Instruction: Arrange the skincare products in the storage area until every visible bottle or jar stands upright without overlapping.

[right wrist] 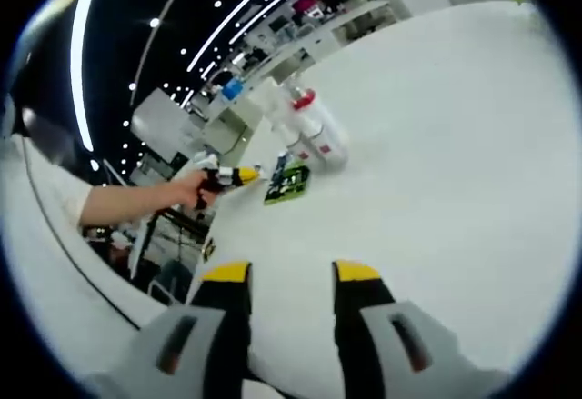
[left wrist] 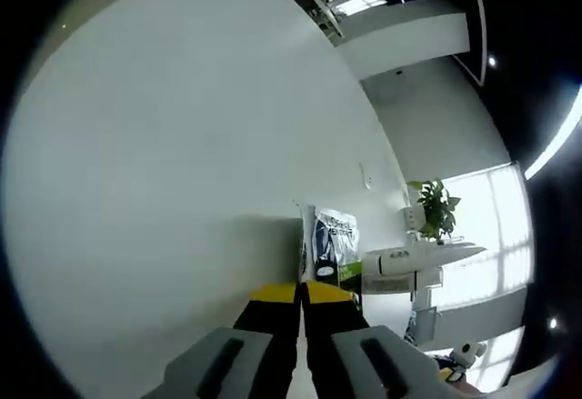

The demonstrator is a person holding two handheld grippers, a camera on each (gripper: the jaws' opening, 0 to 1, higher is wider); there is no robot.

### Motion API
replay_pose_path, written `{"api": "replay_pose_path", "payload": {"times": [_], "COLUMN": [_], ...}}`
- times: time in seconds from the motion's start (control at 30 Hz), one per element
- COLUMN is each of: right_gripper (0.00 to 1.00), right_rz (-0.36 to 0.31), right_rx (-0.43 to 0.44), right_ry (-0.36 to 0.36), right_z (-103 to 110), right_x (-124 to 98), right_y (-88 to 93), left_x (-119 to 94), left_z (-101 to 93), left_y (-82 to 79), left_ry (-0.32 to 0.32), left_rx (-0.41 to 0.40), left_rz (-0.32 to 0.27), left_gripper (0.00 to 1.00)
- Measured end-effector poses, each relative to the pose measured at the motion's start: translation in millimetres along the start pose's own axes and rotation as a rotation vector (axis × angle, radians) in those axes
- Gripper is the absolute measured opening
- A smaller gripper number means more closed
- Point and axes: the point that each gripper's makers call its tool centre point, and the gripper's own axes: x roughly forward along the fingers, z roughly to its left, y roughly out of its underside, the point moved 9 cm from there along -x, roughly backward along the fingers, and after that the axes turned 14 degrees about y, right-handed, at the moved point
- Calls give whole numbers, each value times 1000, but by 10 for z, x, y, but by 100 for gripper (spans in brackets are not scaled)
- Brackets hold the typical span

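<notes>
A cluster of white bottles (right wrist: 320, 142), one with a red cap (right wrist: 304, 100), sits on the white table (right wrist: 436, 172) far ahead of my right gripper (right wrist: 291, 274). They look tilted, and how they touch is unclear. A green and dark packet (right wrist: 288, 182) lies just in front of them. My right gripper is open with nothing between its jaws. A hand holds my left gripper (right wrist: 238, 175) beside the packet. In the left gripper view, my left gripper (left wrist: 301, 294) has its yellow tips pressed together over the table, just short of the packet (left wrist: 335, 240).
The table edge (right wrist: 214, 235) runs close to the packet, with a person's arm (right wrist: 136, 204) reaching over it. Beyond the table stand a potted plant (left wrist: 437, 208), a white machine (left wrist: 400, 268) and shelving (right wrist: 227, 99).
</notes>
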Motion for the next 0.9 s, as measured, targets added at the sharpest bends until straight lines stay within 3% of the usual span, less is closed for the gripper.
{"api": "replay_pose_path", "payload": {"times": [0.3, 0.33, 0.7, 0.9], "right_gripper": [33, 33, 32, 32], "right_rz": [-1, 0, -12, -24], "right_rx": [-4, -4, 17, 14], "right_ry": [-1, -1, 8, -4], "right_z": [-9, -9, -36, -6], "right_x": [33, 29, -13, -12], "right_y": [-6, 1, 57, 58], "left_x": [-8, 0, -6, -19], "left_z": [21, 124, 238, 232], "left_y": [-30, -109, -246, -228], "left_ry": [-69, -73, -109, -117], "left_rx": [-14, -16, -3, 4], "left_rz": [13, 15, 13, 39], "left_gripper": [4, 4, 6, 8]}}
